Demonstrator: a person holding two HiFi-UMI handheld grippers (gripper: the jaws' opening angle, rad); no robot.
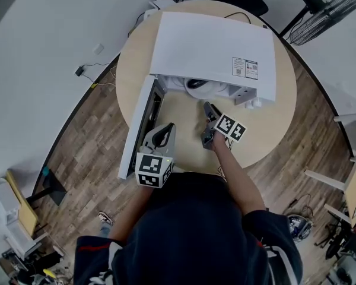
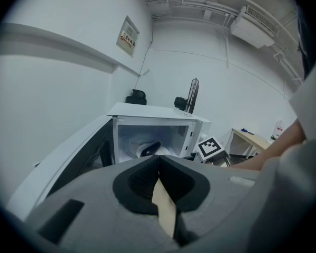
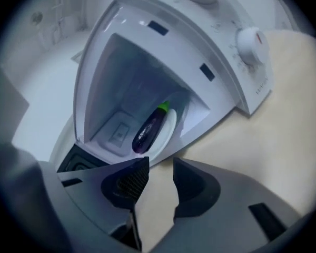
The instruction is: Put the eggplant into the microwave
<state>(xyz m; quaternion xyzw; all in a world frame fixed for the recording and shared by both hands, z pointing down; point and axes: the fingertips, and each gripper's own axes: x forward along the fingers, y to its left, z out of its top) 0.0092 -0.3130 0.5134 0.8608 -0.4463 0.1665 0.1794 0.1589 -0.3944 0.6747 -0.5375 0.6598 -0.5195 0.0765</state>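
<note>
A dark purple eggplant (image 3: 150, 128) with a green stem lies on the white plate (image 3: 168, 133) inside the open white microwave (image 1: 213, 46). In the left gripper view the eggplant (image 2: 150, 148) shows in the lit cavity. My right gripper (image 3: 160, 167) is open and empty just outside the microwave's mouth, its jaws apart over bare tabletop. In the head view the right gripper (image 1: 208, 108) points at the opening. My left gripper (image 1: 165, 130) is near the open door (image 1: 139, 126), and in its own view the left gripper (image 2: 159, 158) is shut with nothing in it.
The microwave stands on a round wooden table (image 1: 267, 129), its door swung out to the left. A floor fan (image 1: 326, 8) and a chair stand beyond the table. Cables trail on the wooden floor at the left. A small side table (image 2: 250, 138) stands at the right.
</note>
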